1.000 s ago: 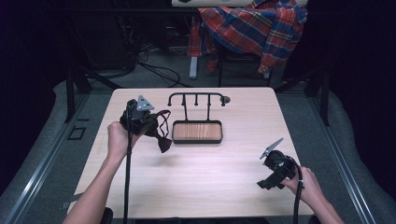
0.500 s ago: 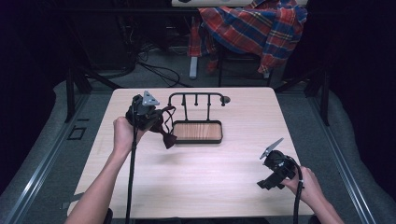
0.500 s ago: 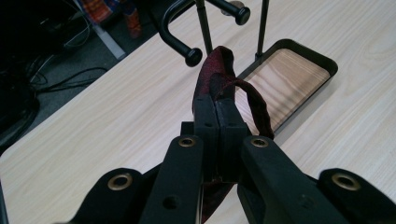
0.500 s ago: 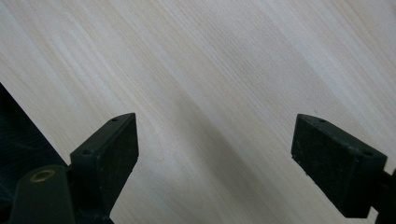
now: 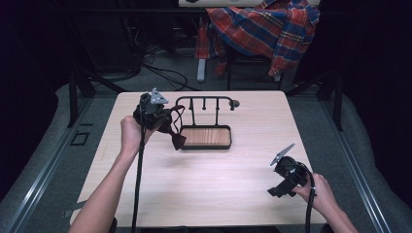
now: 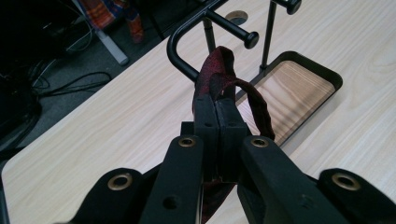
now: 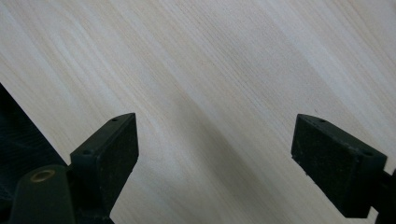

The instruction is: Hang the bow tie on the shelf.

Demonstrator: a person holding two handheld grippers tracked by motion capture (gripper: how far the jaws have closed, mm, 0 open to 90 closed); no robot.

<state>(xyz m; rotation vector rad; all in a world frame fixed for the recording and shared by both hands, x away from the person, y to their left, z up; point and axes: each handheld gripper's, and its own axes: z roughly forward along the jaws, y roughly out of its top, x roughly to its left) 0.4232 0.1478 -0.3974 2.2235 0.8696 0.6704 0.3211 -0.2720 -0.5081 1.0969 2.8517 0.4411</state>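
We see our left gripper (image 6: pixel 217 126) clamped tight on a dark red fabric strap (image 6: pixel 219 70), held up beside the black metal peg rack with a wooden tray (image 5: pixel 206 137). Our right gripper (image 7: pixel 215 158) hovers wide open, empty, over the pale wooden table (image 5: pixel 218 184). The limp loop could snag or miss a peg.

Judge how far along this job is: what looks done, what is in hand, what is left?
Done: the left gripper is shut on the dark red strap and holds it off the table. In hand: the strap sits beside the rack. Left, probably: hanging it on a peg. The right gripper is open and idle.
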